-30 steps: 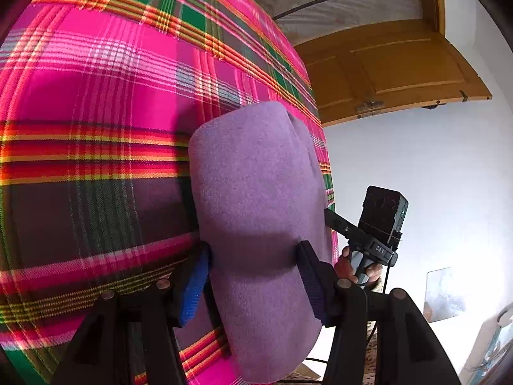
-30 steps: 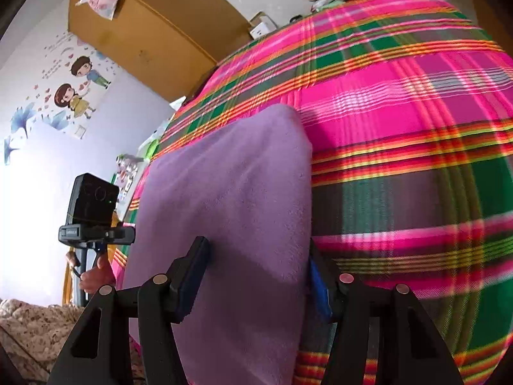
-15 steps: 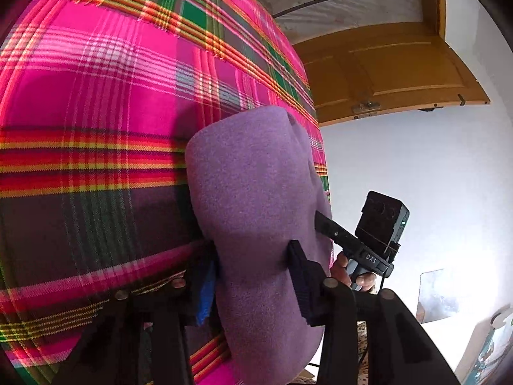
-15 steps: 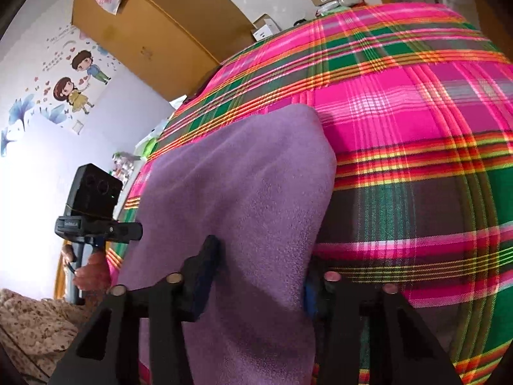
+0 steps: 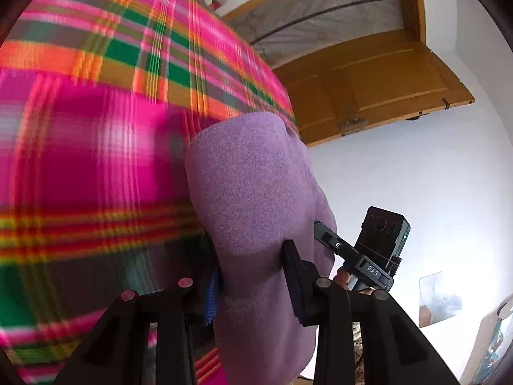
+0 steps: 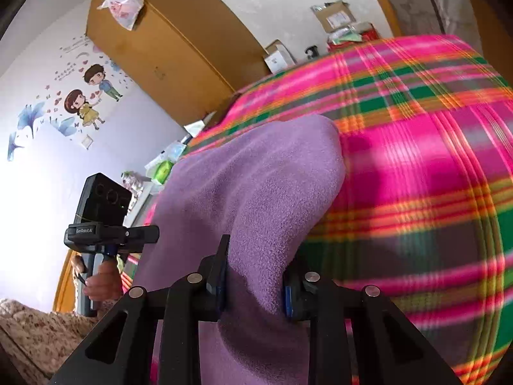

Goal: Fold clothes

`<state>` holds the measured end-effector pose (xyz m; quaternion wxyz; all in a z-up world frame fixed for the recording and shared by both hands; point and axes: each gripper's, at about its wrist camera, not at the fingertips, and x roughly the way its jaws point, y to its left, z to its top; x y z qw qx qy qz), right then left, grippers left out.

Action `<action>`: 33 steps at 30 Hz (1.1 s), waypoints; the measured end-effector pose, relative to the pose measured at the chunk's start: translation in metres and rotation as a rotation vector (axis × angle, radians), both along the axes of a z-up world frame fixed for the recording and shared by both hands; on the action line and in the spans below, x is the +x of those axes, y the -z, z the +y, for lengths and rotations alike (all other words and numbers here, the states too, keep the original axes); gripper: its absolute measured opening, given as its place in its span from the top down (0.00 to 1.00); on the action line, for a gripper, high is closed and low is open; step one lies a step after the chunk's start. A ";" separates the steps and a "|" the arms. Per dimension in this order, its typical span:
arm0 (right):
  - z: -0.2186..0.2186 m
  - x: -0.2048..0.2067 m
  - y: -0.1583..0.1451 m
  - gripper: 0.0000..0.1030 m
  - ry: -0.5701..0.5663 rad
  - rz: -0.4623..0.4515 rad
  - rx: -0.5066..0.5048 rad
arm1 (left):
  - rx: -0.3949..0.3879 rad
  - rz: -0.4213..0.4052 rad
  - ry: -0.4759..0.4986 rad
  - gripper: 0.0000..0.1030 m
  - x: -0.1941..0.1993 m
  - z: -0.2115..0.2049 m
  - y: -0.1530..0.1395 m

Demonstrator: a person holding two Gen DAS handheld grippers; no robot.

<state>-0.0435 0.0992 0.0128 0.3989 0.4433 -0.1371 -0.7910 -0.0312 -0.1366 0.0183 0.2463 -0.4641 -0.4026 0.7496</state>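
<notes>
This looks like a bedroom in a home: a bed under a pink plaid blanket (image 6: 433,166), a wooden wardrobe (image 6: 166,48), cartoon wall stickers (image 6: 86,96) of a couple, a wooden door (image 5: 378,86), and what may be boxes (image 6: 336,16) stacked behind the bed.

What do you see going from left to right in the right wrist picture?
Cartoon boy-and-girl wall sticker → other tongs with a black camera box → soft purple fleece garment → bright pink, green and orange plaid blanket.
</notes>
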 end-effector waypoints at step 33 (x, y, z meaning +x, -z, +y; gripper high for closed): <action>-0.150 -0.104 0.020 0.73 0.066 0.144 0.125 | -0.125 -0.077 -0.307 0.63 -0.109 -0.114 0.026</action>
